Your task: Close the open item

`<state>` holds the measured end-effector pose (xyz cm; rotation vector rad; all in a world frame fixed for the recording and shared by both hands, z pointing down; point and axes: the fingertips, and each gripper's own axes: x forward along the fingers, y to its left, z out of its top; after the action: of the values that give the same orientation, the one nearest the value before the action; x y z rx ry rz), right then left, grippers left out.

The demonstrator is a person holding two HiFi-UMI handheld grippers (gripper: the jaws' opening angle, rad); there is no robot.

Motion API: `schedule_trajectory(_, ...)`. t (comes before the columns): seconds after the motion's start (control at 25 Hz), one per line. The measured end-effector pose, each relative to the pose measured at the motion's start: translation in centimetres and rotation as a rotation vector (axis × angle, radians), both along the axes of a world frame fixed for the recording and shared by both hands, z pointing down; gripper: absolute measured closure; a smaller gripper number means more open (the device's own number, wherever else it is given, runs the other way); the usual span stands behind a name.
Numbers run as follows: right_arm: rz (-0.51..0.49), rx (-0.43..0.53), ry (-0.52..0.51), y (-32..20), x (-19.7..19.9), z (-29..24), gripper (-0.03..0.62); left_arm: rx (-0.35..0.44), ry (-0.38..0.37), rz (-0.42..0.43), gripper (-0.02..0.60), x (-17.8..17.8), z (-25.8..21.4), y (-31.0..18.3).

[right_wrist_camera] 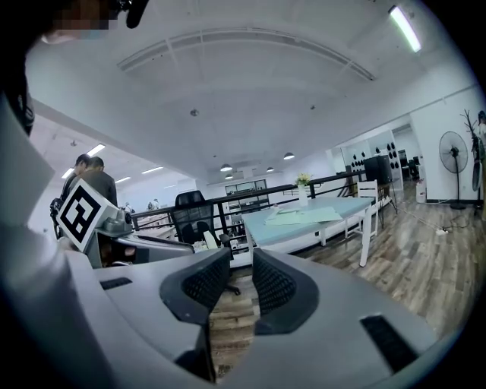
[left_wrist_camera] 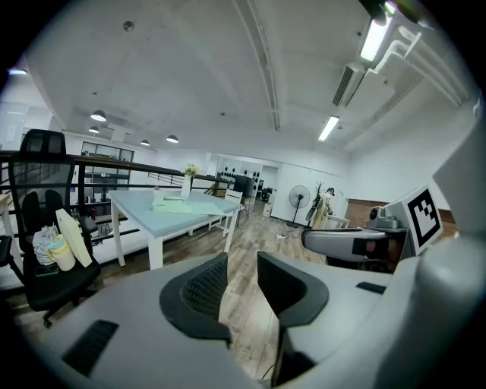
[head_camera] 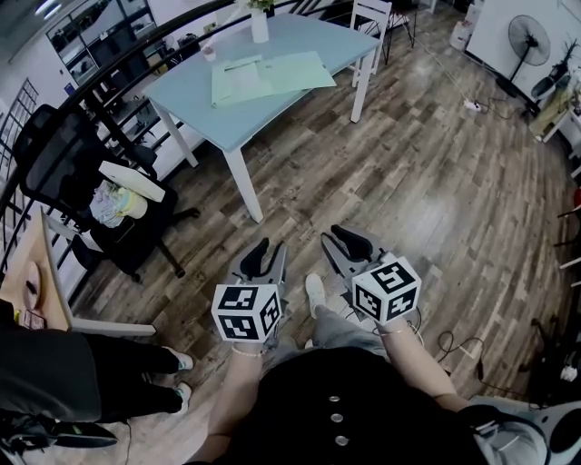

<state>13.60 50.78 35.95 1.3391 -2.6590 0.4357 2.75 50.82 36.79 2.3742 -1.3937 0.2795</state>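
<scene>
A light blue table (head_camera: pixel 186 100) stands ahead, across a stretch of wood floor. Pale green folders or sheets (head_camera: pixel 268 74) lie spread on its top, beside a white vase (head_camera: pixel 260 25); whether one of them is open I cannot tell. My left gripper (head_camera: pixel 266 259) and right gripper (head_camera: pixel 345 247) hang side by side over the floor in front of me, well short of the table. Both are open with nothing between their jaws. The left gripper view shows its jaws (left_wrist_camera: pixel 243 277) pointing toward the table (left_wrist_camera: pixel 163 222). In the right gripper view, the other pair (right_wrist_camera: pixel 241 277) faces that table (right_wrist_camera: pixel 304 226) too.
A black office chair (head_camera: pixel 77 177) loaded with bags stands left of the table. A person (head_camera: pixel 82 377) stands at my lower left beside a wooden desk (head_camera: pixel 32 281). A white chair (head_camera: pixel 372 23) is behind the table, with a fan (head_camera: pixel 528 41) and floor cables at far right.
</scene>
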Motion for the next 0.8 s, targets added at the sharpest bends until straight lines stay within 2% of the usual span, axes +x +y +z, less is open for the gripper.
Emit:
schedule_trajectory(0.36,-0.051,-0.032,-0.017,-9.4,0.1,0.6,0.502,-0.019,-0.015,-0.023,0.46,0.1,0.5,-9.0)
schedule_trajectory(0.56,-0.093,-0.029,-0.039,-14.8,-0.4,0.2,0.5,-0.021,-0.022,-0.071,0.46,-0.8,0.2,-14.2)
schedule_trajectory(0.8,-0.131,-0.019,-0.053,-20.4,-0.2,-0.4,0.496,-0.015,-0.024,-0.089,0.46,-0.2,-0.3,-19.9)
